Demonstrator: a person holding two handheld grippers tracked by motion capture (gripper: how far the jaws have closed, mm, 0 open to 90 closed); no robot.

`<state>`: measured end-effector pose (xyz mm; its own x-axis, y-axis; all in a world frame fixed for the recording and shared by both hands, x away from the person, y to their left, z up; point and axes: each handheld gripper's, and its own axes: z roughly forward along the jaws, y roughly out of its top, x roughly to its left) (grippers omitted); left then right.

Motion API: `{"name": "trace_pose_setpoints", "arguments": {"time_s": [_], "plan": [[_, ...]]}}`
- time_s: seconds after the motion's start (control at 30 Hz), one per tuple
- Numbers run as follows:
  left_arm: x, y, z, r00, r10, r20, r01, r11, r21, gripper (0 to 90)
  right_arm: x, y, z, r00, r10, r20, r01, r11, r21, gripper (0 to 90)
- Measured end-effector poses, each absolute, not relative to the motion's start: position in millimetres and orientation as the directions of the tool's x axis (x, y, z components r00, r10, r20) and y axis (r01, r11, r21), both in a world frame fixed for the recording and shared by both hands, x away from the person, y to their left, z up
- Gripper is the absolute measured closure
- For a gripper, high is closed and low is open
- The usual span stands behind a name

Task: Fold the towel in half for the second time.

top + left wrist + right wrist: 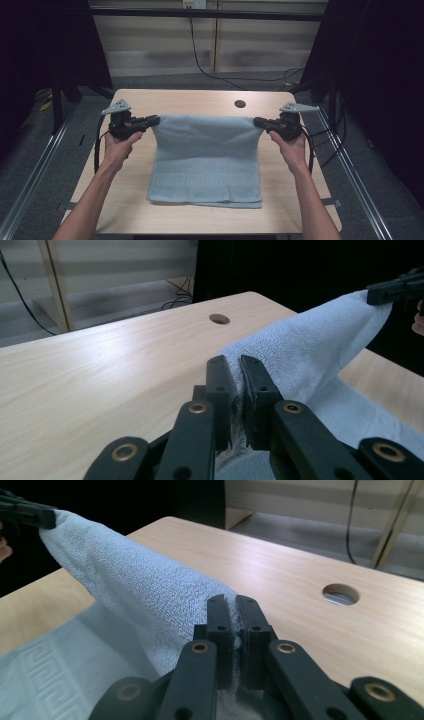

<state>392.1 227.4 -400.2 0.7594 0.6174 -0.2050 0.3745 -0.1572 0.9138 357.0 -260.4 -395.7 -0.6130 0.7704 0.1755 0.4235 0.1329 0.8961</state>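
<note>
A light blue towel (206, 160) hangs by its far edge above the wooden table (200, 100), while its near edge rests on the tabletop. My left gripper (156, 120) is shut on the towel's far left corner, and the cloth (300, 350) is pinched between the black jaws in the left gripper view, where my left gripper (235, 365) points along the raised edge. My right gripper (257, 121) is shut on the far right corner. In the right gripper view my right gripper (232, 602) clamps the towel (140, 590), which stretches off toward the other gripper.
A round cable hole (240, 104) sits in the table near its far edge, right of centre. Metal rails (35, 165) run along both sides of the table. A black cable (200, 60) hangs against the back wall. Dark curtains flank the scene.
</note>
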Motion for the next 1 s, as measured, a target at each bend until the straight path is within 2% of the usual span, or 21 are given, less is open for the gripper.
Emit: {"name": "trace_pose_setpoints", "arguments": {"time_s": [0.13, 0.2, 0.5, 0.63, 0.73, 0.87, 0.9, 0.93, 1.0], "plan": [[365.0, 232.6, -409.2, 0.781, 0.592, -0.199, 0.364, -0.172, 0.915, 84.2, 331.7, -259.0, -402.1, -0.647, 0.745, 0.163, 0.415, 0.164, 0.895, 86.0], [351.0, 235.6, -417.0, 0.791, 0.59, -0.161, 0.357, -0.231, 0.905, 84.3, 314.1, -257.7, -407.3, -0.672, 0.722, 0.166, 0.415, 0.181, 0.892, 86.0], [300.6, 247.6, -441.4, 0.817, 0.541, -0.199, 0.389, -0.262, 0.883, 83.8, 267.7, -250.2, -434.0, -0.698, 0.692, 0.185, 0.438, 0.207, 0.875, 85.5], [283.8, 249.0, -458.1, 0.82, 0.53, -0.213, 0.418, -0.302, 0.857, 81.2, 246.8, -249.4, -448.0, -0.706, 0.681, 0.196, 0.472, 0.246, 0.847, 81.5], [274.4, 252.7, -463.8, 0.824, 0.513, -0.24, 0.435, -0.301, 0.849, 76.9, 229.6, -249.7, -459.9, -0.707, 0.678, 0.2, 0.496, 0.274, 0.824, 77.4], [266.2, 257.7, -458.3, 0.828, 0.492, -0.27, 0.432, -0.252, 0.866, 67.5, 217.5, -256.8, -460.0, -0.693, 0.686, 0.222, 0.499, 0.234, 0.834, 70.2], [266.0, 259.2, -455.7, 0.827, 0.496, -0.266, 0.425, -0.24, 0.873, 62.8, 213.1, -261.3, -455.0, -0.687, 0.688, 0.232, 0.481, 0.192, 0.855, 69.7], [267.0, 260.3, -453.8, 0.821, 0.508, -0.26, 0.423, -0.236, 0.875, 62.8, 213.1, -261.3, -455.0, -0.687, 0.688, 0.232, 0.481, 0.192, 0.855, 69.7], [271.4, 261.9, -453.8, 0.795, 0.559, -0.235, 0.423, -0.233, 0.876, 55.6, 212.1, -264.2, -451.6, -0.676, 0.701, 0.225, 0.471, 0.177, 0.864, 65.5]]}}
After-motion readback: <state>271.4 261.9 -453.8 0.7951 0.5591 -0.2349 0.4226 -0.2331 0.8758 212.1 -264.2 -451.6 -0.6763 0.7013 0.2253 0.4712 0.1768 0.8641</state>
